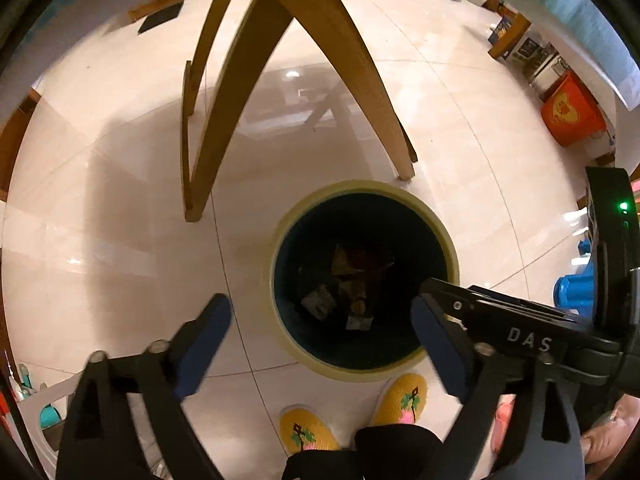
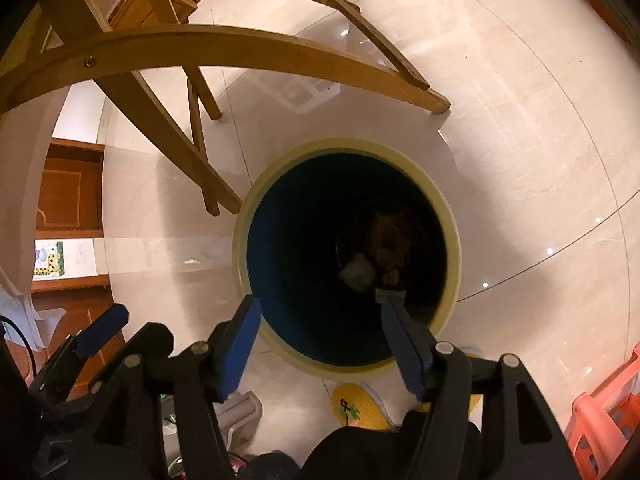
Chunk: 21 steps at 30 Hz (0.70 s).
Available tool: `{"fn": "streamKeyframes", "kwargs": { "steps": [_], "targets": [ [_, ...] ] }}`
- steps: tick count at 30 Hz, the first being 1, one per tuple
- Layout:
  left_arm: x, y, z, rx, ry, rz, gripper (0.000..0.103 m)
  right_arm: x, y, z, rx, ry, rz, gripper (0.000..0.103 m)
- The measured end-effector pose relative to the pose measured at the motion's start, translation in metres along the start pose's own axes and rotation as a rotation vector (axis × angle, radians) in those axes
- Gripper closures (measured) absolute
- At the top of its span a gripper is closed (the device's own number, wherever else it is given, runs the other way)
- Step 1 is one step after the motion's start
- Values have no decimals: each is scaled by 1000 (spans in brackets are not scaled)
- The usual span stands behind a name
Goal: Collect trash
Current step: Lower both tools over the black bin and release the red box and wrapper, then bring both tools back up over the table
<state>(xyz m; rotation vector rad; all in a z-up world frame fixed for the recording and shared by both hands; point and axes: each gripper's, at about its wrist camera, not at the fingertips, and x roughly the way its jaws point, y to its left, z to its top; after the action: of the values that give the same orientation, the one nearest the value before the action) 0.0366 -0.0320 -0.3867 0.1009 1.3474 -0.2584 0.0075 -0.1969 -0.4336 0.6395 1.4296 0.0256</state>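
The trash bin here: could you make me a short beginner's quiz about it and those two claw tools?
1. True or false: the left gripper holds a piece of trash.
2. What lies at the bottom of the trash bin? A) nothing B) crumpled scraps C) water
3. What stands on the floor just behind the bin?

Key:
1. False; its jaws stand wide apart and empty, as do those of the right gripper.
2. B
3. Wooden chair legs.
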Motion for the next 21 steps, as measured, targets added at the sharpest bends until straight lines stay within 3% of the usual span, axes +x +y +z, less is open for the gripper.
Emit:
{"fn": "streamKeyframes", "kwargs": {
  "steps": [3,11,14,21],
  "targets": [
    [-4,0,-2,-8,-11,2,4,-7,1,-1,1,-17,-8,34],
    [-57,-2,-23,-16,7,14,4,-48,12,-20,-14,-26,-39,34],
    [-98,-5,-30,-2,1,12,4,-78,22,-31,-19,-32,-31,34],
    [-219,-6,-20,56,-103,13,4,-175,63,-53,-63,-74,6,34]
  ]
}}
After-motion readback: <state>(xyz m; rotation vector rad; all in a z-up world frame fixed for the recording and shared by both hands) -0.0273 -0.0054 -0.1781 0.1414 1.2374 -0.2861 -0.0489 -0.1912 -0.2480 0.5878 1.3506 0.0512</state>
